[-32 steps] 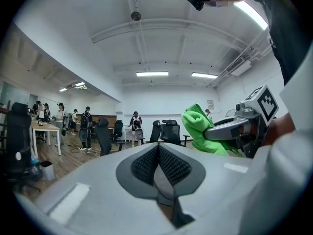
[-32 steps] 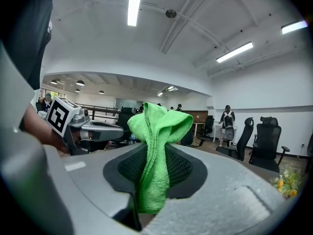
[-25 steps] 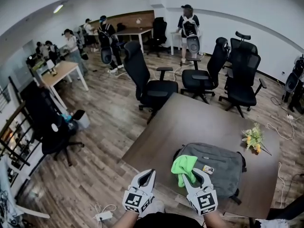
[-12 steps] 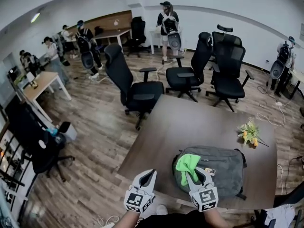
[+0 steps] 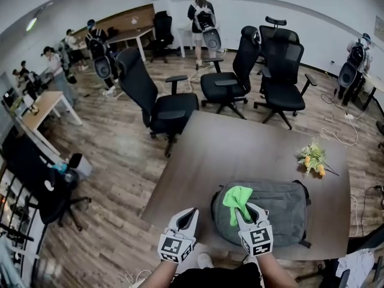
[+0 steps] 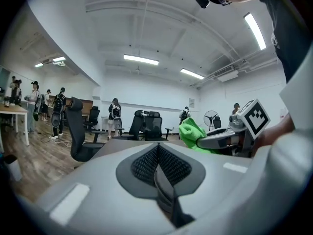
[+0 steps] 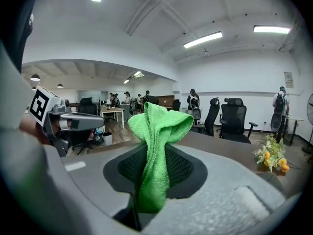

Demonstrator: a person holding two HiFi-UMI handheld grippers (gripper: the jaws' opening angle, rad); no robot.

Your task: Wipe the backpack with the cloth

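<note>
**One green cloth [image 5: 237, 197] pinched over a grey backpack [image 5: 282, 212]**

Both grippers are near the person's body, at the near edge of a brown table [image 5: 240, 149]. The right gripper [image 5: 249, 212] has its jaws closed on the cloth. In the right gripper view the cloth comes up from between the jaws as a narrow bunch and folds over at the top. In the head view this gripper is above the near left part of the backpack. Whether the cloth touches the bag cannot be told.

The left gripper [image 5: 188, 213] is just beside the backpack, on its left side, by the near corner of the table. Its jaws are pressed together and nothing is between them, as the left gripper view shows. The same view shows the right gripper with the cloth at the right side.

The backpack lies flat on the table, close to the near edge and to the right of the middle. It has a zip line across its upper side.

Some yellow and white flowers [image 5: 312, 159] lie on the far right part of the table, well apart from the backpack. Several black office chairs [image 5: 157, 104] stand on the wooden floor behind the table. Further back, people stand near desks and the white wall.
</note>
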